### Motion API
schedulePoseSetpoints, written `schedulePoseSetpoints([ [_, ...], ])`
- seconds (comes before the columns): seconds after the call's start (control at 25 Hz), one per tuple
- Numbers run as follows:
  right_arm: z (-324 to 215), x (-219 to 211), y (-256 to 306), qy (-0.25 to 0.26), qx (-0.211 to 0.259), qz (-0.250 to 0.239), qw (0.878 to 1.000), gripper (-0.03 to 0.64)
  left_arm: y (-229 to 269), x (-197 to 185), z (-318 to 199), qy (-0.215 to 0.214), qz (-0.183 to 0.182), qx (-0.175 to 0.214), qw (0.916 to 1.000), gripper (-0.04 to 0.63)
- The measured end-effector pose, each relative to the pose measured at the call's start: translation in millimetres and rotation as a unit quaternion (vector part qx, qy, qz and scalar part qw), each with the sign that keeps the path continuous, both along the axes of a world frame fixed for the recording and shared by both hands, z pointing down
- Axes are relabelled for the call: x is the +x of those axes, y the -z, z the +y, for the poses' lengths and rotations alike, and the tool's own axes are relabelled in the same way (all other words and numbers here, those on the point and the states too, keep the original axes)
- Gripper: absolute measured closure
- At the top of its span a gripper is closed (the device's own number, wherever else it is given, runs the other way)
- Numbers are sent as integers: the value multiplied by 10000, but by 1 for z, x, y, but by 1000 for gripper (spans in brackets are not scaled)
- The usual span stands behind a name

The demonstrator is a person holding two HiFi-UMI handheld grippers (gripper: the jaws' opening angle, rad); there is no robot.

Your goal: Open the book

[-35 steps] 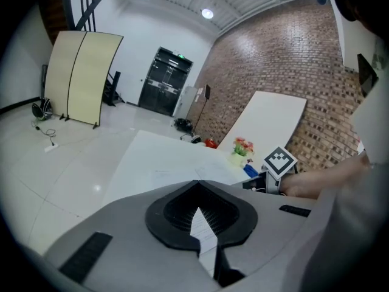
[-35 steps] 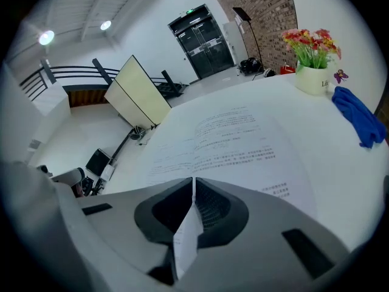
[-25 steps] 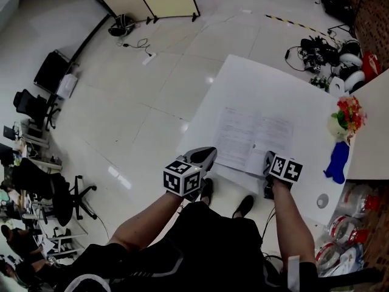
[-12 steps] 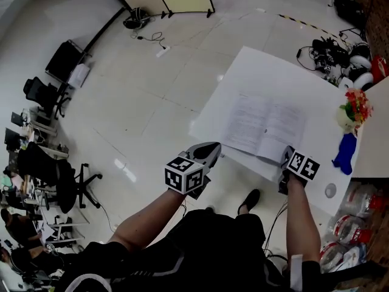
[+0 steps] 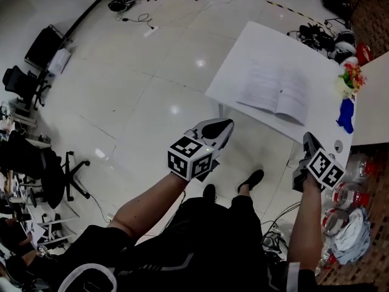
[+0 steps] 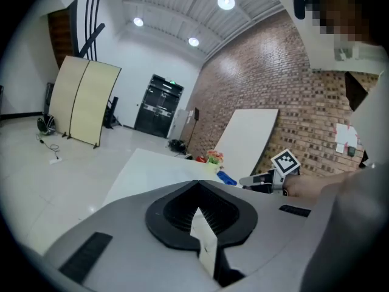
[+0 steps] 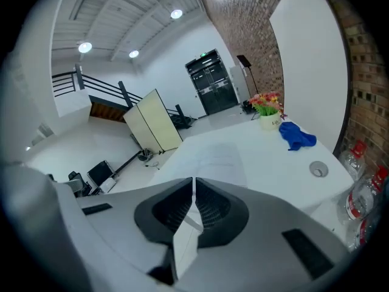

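Note:
The book (image 5: pixel 276 93) lies open and flat on the white table (image 5: pixel 243 59), pages up; in the right gripper view the book (image 7: pixel 214 159) shows as pale pages ahead of the jaws. My left gripper (image 5: pixel 225 125) hangs over the floor, short of the table's near edge, jaws together and empty. In its own view the left gripper (image 6: pixel 196 185) points at the table (image 6: pixel 143 169). My right gripper (image 5: pixel 306 137) is below the table's near right corner, shut with nothing in it; in its own view the right gripper (image 7: pixel 193 180) shows only a hairline between the pads.
A vase of flowers (image 5: pixel 351 78), a blue cloth (image 5: pixel 346 115) and a small round lid (image 7: pixel 317 170) sit at the table's right end. Plastic bottles (image 5: pixel 352 196) lie on the floor at right. Office chairs (image 5: pixel 45 175) stand far left, a folding screen (image 6: pixel 85 99) behind.
Both grippers have drawn back from the book and off the table's near edge toward the person. The table now sits farther away in the head view. The book stays open.

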State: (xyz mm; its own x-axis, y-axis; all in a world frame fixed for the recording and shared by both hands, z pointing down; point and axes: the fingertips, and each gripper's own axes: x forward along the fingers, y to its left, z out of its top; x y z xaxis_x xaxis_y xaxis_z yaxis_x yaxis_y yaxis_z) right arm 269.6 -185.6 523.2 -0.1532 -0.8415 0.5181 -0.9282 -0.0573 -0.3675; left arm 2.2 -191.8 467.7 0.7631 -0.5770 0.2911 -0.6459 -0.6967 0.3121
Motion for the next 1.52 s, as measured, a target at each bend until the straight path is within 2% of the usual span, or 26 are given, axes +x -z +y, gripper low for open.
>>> schedulePoseSetpoints([
  [0.2, 78, -31, 66, 224, 673, 230, 9972, 606, 41, -14, 50, -104, 283, 447, 9985, 598],
  [0.48, 193, -31, 134, 515, 1606, 458, 9846, 607, 81, 2, 145, -62, 420, 944, 9946, 598],
  [0.72, 310, -19, 161, 946, 1978, 767, 9726, 606, 99, 27, 259, 130, 367, 1147, 9926, 598],
  [0.92, 377, -14, 177, 1089, 2208, 820, 9657, 606, 116, 38, 336, 151, 325, 1236, 9917, 598],
  [1.12, 419, -46, 190, 1097, 2368, 808, 9620, 606, 133, 12, 390, 32, 215, 1518, 9882, 598],
  [1.2, 436, -67, 196, 1113, 2434, 817, 9601, 606, 140, -5, 405, 5, 274, 1637, 9861, 598],
  [1.32, 463, -105, 203, 1132, 2510, 877, 9574, 606, 145, -36, 429, -35, 426, 1735, 9839, 598],
  [1.52, 512, -184, 203, 1148, 2659, 914, 9528, 607, 141, -103, 465, -253, 482, 1803, 9821, 598],
])
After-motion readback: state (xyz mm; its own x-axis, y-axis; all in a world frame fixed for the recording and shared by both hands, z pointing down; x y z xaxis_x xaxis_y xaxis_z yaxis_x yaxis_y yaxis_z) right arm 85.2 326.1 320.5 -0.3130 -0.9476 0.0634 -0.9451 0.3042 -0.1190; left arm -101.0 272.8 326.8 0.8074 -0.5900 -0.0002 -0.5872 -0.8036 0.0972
